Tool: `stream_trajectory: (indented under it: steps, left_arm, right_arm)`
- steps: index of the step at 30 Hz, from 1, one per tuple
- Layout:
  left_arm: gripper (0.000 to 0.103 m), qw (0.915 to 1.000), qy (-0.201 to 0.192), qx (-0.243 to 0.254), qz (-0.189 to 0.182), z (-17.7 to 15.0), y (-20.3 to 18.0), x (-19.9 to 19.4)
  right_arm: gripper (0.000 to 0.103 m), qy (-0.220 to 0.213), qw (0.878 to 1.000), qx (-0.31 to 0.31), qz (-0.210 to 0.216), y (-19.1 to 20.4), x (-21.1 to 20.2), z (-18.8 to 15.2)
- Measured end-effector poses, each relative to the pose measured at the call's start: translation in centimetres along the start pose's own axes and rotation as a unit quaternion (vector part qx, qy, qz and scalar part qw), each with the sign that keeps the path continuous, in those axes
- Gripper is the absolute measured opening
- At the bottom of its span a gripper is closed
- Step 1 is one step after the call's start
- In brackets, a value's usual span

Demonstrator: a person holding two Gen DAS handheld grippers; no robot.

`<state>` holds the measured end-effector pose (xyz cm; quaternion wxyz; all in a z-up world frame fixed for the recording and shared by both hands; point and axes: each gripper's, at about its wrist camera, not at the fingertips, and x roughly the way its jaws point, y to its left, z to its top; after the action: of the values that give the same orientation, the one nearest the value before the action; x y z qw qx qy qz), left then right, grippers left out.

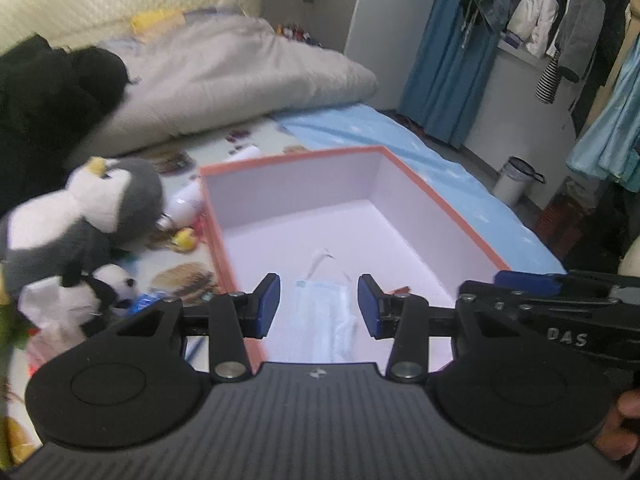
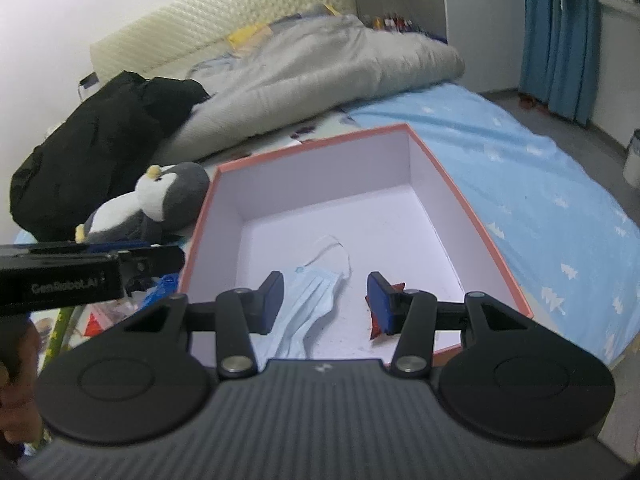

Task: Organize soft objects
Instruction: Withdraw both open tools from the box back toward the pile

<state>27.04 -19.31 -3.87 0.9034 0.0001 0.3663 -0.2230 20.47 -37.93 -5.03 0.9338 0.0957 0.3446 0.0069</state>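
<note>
blue mask (image 2: 310, 306): lying flat in the box (image 2: 460, 200), lower centre, looks dropped there for sorting
left gripper (image 1: 318, 306): apart, empty
right gripper (image 2: 326, 302): apart, empty
penguin (image 1: 92, 208): left, outside the box, probably next

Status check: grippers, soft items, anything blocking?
Left hand-held gripper and right hand-held gripper open, empty. Face mask lies in box. Penguin plush outside. Nothing blocking.
</note>
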Motion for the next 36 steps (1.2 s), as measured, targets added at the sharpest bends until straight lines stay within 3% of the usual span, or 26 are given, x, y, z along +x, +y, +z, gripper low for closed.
stream_trajectory:
  steps: [5, 18, 26, 36]
  left_arm:
    - [0.049, 0.9992, -0.015, -0.037, 0.004, -1.6, 1.8, -2.9]
    - [0.049, 0.9965, -0.068, -0.035, 0.034, -5.1, 3.0, -12.0]
    - [0.049, 0.9947, -0.069, -0.034, 0.068, -9.2, 4.4, -15.6]
    - [0.049, 0.9882, -0.076, -0.081, 0.105, -13.2, 7.3, -18.2]
  right_arm:
    - [0.05, -0.021, 1.0, -0.004, 0.016, 1.1, -1.8, -0.7]
    - [0.05, -0.067, 0.996, -0.038, 0.053, 6.1, -6.6, -2.4]
    - [0.05, -0.051, 0.994, -0.059, 0.079, 9.4, -7.3, -5.2]
    - [0.05, -0.035, 0.99, -0.068, 0.115, 13.2, -7.8, -8.5]
